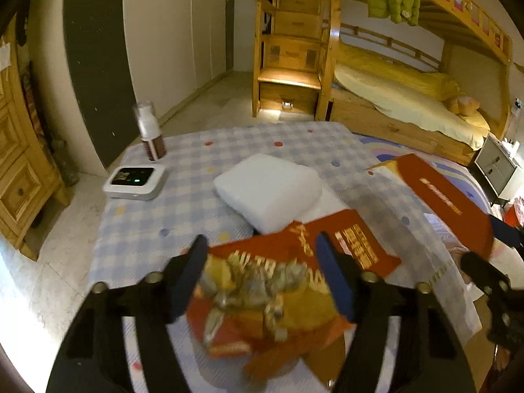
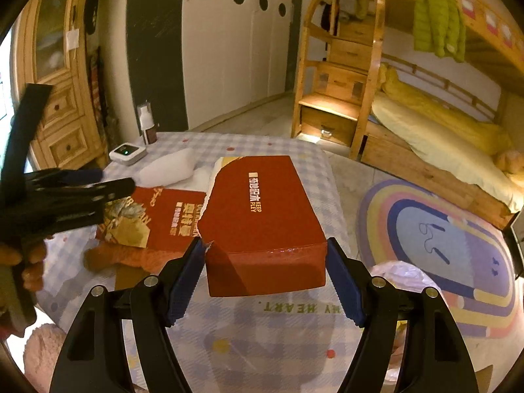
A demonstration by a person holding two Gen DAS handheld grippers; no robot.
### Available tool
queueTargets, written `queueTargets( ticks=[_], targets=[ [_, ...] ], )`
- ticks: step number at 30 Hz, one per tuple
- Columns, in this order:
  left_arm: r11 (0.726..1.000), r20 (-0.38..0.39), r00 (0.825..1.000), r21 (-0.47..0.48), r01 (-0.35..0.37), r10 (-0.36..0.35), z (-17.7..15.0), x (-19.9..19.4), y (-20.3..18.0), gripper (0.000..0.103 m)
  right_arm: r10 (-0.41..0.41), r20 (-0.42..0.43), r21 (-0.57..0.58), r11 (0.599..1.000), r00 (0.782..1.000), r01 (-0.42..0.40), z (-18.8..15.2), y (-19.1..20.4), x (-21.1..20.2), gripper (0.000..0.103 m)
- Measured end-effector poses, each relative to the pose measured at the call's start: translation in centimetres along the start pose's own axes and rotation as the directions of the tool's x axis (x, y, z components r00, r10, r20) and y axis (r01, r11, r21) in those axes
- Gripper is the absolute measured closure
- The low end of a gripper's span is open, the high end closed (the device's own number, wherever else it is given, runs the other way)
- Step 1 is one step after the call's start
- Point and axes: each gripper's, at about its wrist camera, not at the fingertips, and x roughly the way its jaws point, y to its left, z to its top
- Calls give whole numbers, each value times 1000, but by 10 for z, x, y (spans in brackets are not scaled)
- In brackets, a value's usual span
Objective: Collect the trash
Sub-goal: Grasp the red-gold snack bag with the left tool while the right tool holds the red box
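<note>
A torn red and gold carton (image 1: 262,281) lies crumpled on the checked tablecloth (image 1: 147,229); the right wrist view shows it flat at left (image 2: 163,216). My left gripper (image 1: 262,271) hovers just over it, jaws apart, the torn piece showing between the fingers and passing under the right one. In the right wrist view the left gripper (image 2: 111,180) comes in from the left, held by a hand. My right gripper (image 2: 265,278) is shut on the near end of a red box (image 2: 262,216), held above the table. From the left wrist view that red box (image 1: 448,203) hangs at the right with the right gripper (image 1: 491,249) on it.
A white foam block (image 1: 268,190), a white device with a green light (image 1: 134,181) and a bottle (image 1: 150,131) stand farther back on the table. A pale plastic bag (image 2: 402,271) sits off the table's right edge over a rainbow rug (image 2: 442,239). A wooden bunk bed (image 2: 425,150) stands behind.
</note>
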Motion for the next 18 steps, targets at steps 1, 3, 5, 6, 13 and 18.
queueTargets(
  ticks=[1, 3, 5, 6, 13, 18],
  targets=[
    [1000, -8, 1000, -2, 3, -3, 4, 6, 0, 44, 0, 0, 3, 1000, 1000, 0, 0, -2, 0, 30],
    [1000, -21, 1000, -8, 8, -9, 9, 17, 2, 44, 1, -3, 12, 1000, 1000, -1, -2, -6, 0, 30],
    [1000, -35, 999, -24, 18, -19, 12, 25, 3, 44, -1, -5, 20, 1000, 1000, 1, -2, -11, 0, 30],
    [999, -47, 998, -37, 32, -34, 15, 31, 5, 44, 0, -8, 26, 1000, 1000, 1, -3, -13, 1, 30],
    [994, -68, 994, -72, 84, -89, 18, 44, 9, 73, 6, -12, 54, 999, 1000, -6, -6, -20, 3, 30],
    [996, 14, 997, -56, 75, -74, 21, 22, 8, 78, -1, 8, 71, 997, 1000, 1, -4, -23, -5, 30]
  ],
)
